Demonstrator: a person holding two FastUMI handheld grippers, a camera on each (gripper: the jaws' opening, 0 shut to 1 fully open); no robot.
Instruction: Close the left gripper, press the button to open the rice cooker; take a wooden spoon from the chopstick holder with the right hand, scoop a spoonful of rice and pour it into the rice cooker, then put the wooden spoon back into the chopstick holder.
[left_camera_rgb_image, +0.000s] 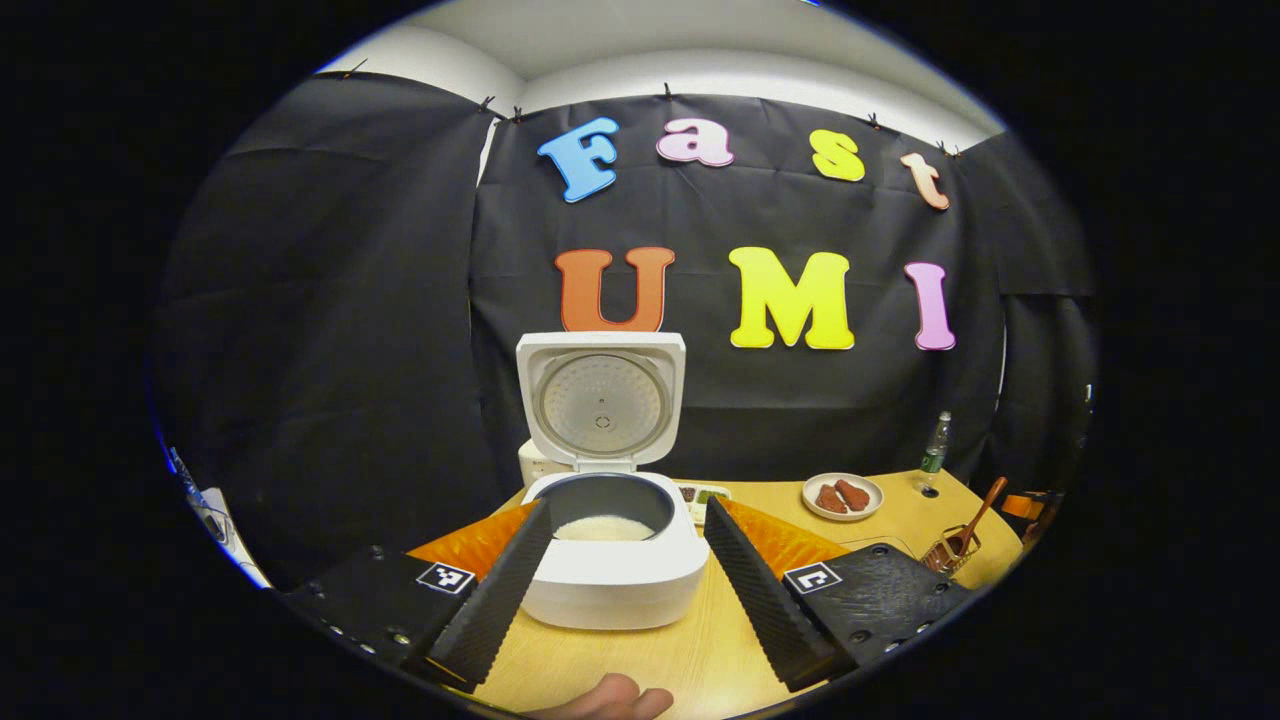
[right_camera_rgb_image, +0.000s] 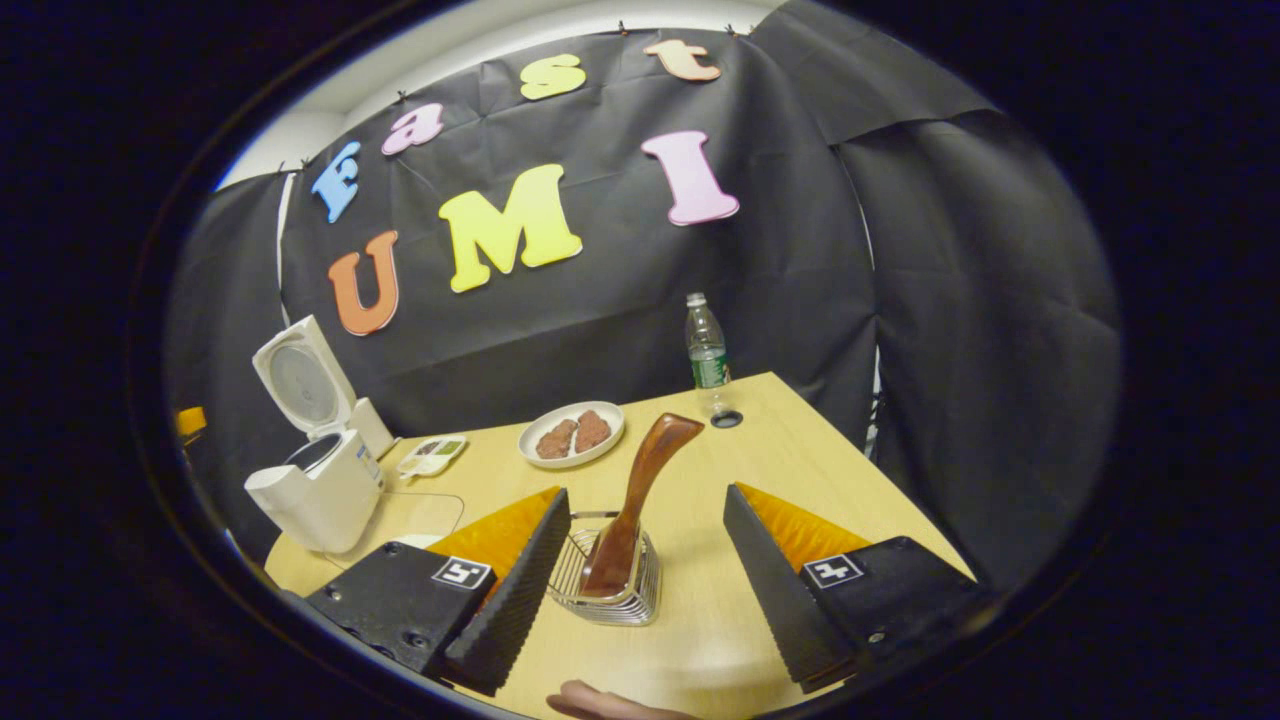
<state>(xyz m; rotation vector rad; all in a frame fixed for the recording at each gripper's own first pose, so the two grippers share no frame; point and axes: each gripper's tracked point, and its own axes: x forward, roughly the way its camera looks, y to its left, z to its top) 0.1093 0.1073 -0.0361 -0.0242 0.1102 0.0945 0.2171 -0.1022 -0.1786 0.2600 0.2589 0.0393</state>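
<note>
The white rice cooker (left_camera_rgb_image: 615, 575) stands on the wooden table with its lid (left_camera_rgb_image: 601, 400) raised upright; white rice (left_camera_rgb_image: 603, 528) lies in its dark inner pot. My left gripper (left_camera_rgb_image: 628, 580) is open, its fingers on either side of the cooker's body. In the right gripper view the brown wooden spoon (right_camera_rgb_image: 635, 500) leans in the wire chopstick holder (right_camera_rgb_image: 607, 580). My right gripper (right_camera_rgb_image: 648, 590) is open, fingers spread wide around the holder, touching nothing. The rice cooker (right_camera_rgb_image: 318, 480) sits at the table's far left there. Spoon and holder (left_camera_rgb_image: 955, 545) also appear at the left view's right edge.
A white plate with brown pieces of food (right_camera_rgb_image: 572, 433) sits mid-table, a small tray (right_camera_rgb_image: 430, 455) beside the cooker, and a plastic bottle (right_camera_rgb_image: 707, 355) with its cap (right_camera_rgb_image: 727, 418) by the back edge. A cable (right_camera_rgb_image: 440, 500) runs along the table. A fingertip (left_camera_rgb_image: 610, 698) shows at the bottom.
</note>
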